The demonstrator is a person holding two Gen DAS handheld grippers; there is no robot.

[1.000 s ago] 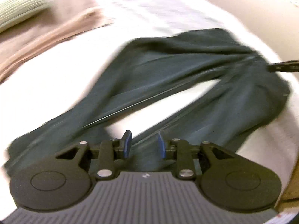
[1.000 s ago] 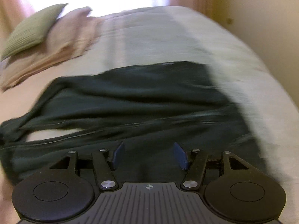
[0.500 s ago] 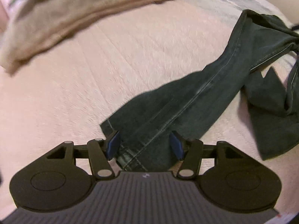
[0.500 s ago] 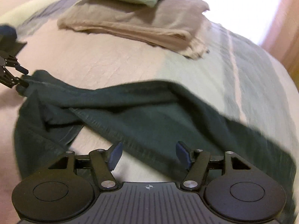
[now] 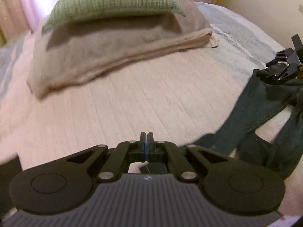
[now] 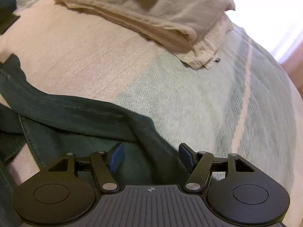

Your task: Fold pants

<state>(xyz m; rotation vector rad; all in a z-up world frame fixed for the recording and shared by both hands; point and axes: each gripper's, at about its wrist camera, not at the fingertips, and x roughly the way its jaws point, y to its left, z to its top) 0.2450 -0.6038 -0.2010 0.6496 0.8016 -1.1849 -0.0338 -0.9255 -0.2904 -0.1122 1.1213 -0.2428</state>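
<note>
— What fills the views?

— A bed (image 5: 132,98) with a pale pink and light green woven cover. At its far side lies a beige pillow (image 5: 117,45), and a green cushion (image 5: 106,1) rests on top of it.

— And the pants?

— The pants (image 6: 75,117) are dark green and lie rumpled on the cover, nearer than the pillow and apart from it. In the left wrist view they stretch from the near middle up to the far right; in the right wrist view they run from the left edge down to the near middle.

— How does the left tool stand?

— The left tool (image 5: 145,143) is pressed fully together, blue pads meeting. A bit of the dark cloth shows just below the pads, and the leg runs off to the right from there, so it has the pants pinched at one end.

— The right one?

— The right tool (image 6: 151,157) is spread wide over the other end of the pants. The cloth lies between its pads (image 6: 117,157), but neither pad presses on it.
</note>
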